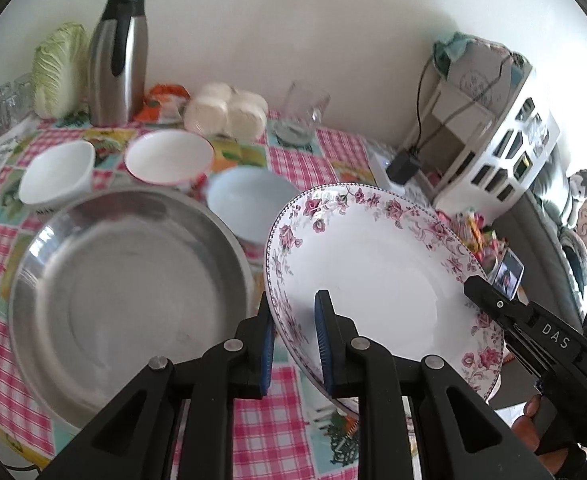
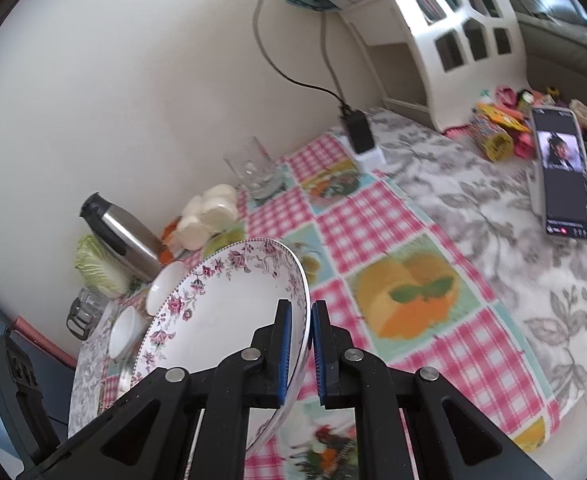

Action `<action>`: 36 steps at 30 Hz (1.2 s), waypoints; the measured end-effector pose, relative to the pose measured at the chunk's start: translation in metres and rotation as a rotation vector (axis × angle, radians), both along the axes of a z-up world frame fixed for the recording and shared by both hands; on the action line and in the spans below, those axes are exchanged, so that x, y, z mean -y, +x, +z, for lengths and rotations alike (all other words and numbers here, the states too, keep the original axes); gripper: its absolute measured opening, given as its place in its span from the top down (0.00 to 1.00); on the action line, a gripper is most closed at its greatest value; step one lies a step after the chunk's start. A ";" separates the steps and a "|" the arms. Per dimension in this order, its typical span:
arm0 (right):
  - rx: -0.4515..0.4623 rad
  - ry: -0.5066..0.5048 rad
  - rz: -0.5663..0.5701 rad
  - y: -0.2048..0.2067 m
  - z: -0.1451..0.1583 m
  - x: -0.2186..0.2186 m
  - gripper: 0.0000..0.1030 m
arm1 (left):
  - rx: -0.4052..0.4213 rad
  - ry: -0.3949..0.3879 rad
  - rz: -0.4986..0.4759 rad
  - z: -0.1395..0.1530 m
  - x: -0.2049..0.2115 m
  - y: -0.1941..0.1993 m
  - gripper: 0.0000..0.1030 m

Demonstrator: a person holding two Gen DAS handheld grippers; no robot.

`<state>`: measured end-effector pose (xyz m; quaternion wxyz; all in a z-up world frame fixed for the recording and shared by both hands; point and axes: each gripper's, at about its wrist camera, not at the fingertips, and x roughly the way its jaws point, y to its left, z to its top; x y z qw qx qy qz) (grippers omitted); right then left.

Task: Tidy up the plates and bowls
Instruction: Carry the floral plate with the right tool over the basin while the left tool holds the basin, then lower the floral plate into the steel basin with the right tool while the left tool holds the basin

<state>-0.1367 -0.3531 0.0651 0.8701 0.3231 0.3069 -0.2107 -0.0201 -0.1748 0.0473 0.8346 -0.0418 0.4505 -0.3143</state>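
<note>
My left gripper [image 1: 293, 340] has its fingers clamped on the near-left rim of the floral plate [image 1: 377, 280]; my right gripper [image 2: 301, 348] pinches the opposite rim, so the plate hangs tilted above the bench [image 2: 433, 320], just beside the steel basin [image 1: 125, 296]. The plate hides part of the pale blue bowl [image 1: 249, 196]; motion blur smears the tablecloth.

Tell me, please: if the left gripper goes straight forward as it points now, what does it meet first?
Probably the pale blue bowl. The left gripper already holds the floral plate by its rim, so that edge would likely touch first, but depth is unclear.
</note>
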 end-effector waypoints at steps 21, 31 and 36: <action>0.075 -0.047 0.225 0.105 0.030 -0.105 0.89 | -0.005 -0.096 0.226 0.018 -0.131 0.076 0.81; 0.050 -0.030 0.333 0.139 0.020 -0.152 0.89 | -0.004 -0.075 0.277 0.007 -0.177 0.091 0.81; 0.025 -0.022 0.349 0.148 0.008 -0.163 0.89 | -0.032 -0.057 0.281 -0.001 -0.184 0.096 0.81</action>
